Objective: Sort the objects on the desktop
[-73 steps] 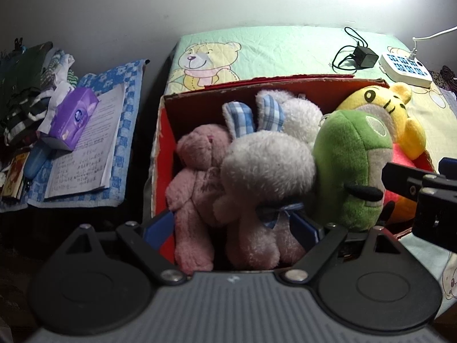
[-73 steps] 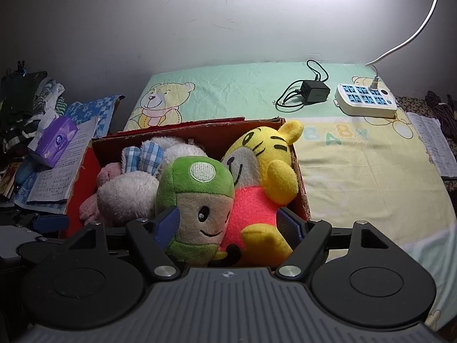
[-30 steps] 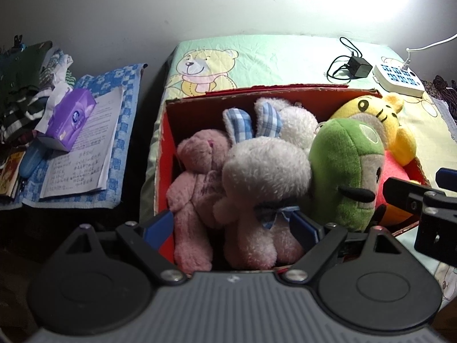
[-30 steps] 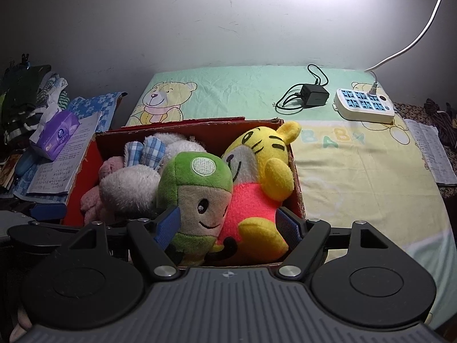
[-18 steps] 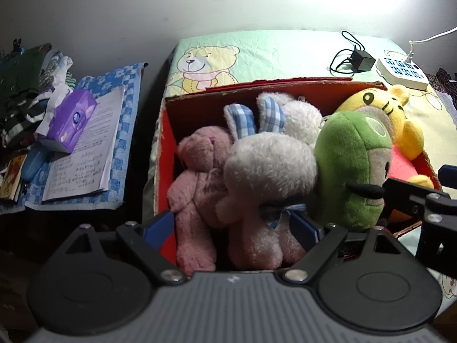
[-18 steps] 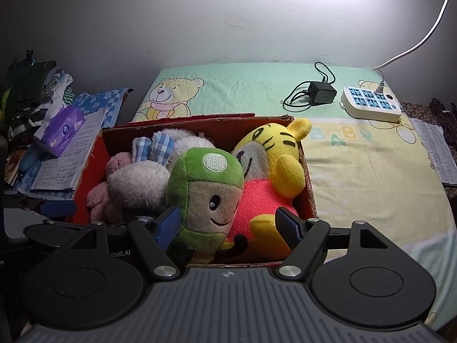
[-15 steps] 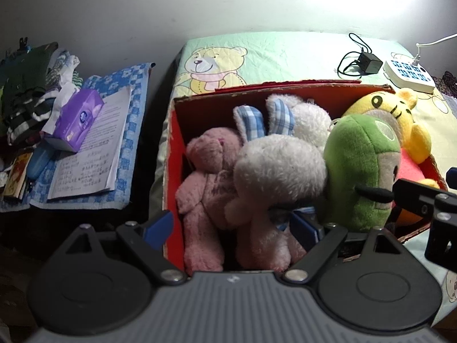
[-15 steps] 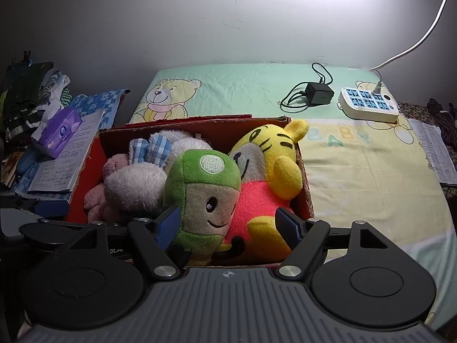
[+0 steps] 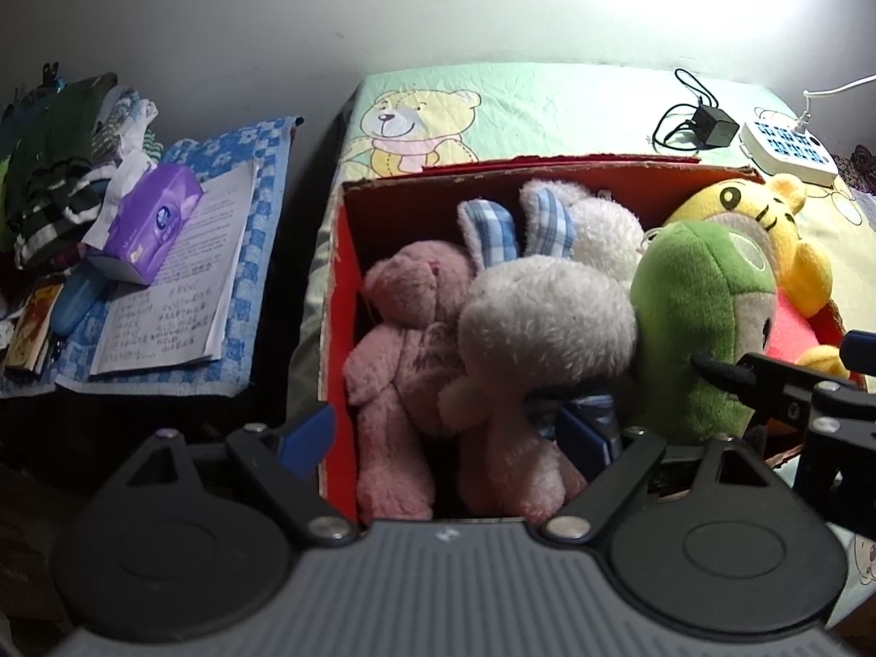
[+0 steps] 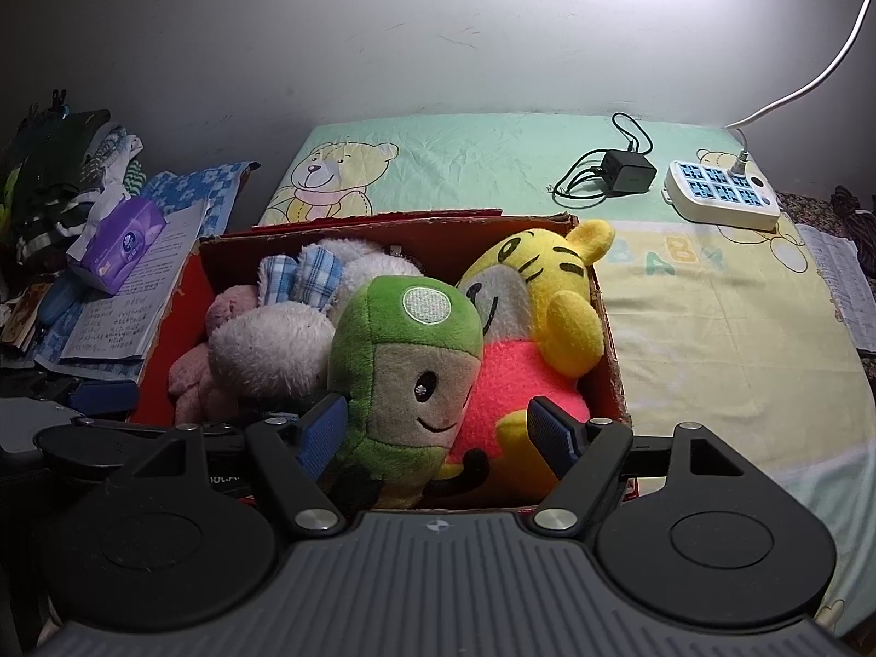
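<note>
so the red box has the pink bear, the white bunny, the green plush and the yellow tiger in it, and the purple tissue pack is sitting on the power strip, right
Not quite. The purple tissue pack lies on the open notebook to the left of the red box, as the left wrist view shows. The power strip sits far off on the bedsheet. The pink bear, white bunny, green plush and yellow tiger are indeed in the box.

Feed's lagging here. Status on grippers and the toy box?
Left gripper open, right gripper open, both empty. Four plush toys packed in red box. Green plush nearest right gripper. Nothing blocking.
</note>
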A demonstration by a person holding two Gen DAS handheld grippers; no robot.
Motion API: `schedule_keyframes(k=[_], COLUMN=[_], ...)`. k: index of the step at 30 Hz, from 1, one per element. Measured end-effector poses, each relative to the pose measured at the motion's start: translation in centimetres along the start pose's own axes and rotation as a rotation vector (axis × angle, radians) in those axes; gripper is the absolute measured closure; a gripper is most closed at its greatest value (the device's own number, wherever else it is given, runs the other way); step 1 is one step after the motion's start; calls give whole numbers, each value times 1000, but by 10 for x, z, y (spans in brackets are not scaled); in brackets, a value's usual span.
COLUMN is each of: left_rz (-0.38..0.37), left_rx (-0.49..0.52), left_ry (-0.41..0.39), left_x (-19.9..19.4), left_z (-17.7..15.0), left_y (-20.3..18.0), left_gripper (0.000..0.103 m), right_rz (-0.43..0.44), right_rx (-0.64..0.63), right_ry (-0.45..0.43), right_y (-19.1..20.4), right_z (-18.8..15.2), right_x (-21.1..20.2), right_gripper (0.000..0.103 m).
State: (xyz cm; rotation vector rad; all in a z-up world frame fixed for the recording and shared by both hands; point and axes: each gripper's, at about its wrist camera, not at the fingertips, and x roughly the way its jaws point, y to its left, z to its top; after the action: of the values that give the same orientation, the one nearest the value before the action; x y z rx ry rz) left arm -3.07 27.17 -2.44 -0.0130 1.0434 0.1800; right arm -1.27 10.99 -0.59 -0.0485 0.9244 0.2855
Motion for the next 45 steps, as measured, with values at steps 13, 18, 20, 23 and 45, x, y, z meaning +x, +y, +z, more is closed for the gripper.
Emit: schedule_keyframes(k=[13, 18, 20, 23, 45], left_rz=[4, 9, 13, 13, 9], left_rx=[-30, -18, -12, -10, -5], left_ry=[-16, -10, -10, -11, -10], left_x=[-2, 1, 1, 0, 0], left_z=[-1, -1, -1, -1, 0], left_y=[7, 6, 5, 4, 1], left_gripper=[15, 15, 15, 15, 15], right_rz=[6, 12, 13, 14, 20], right_rx=[-20, -21, -23, -18, -8], right_ry=[-3, -3, -3, 2, 4], right_y=[5, 6, 6, 5, 2], right_z=[3, 4, 4, 4, 2], right_x=[0, 0, 1, 1, 4], right_gripper=[28, 28, 28, 28, 28])
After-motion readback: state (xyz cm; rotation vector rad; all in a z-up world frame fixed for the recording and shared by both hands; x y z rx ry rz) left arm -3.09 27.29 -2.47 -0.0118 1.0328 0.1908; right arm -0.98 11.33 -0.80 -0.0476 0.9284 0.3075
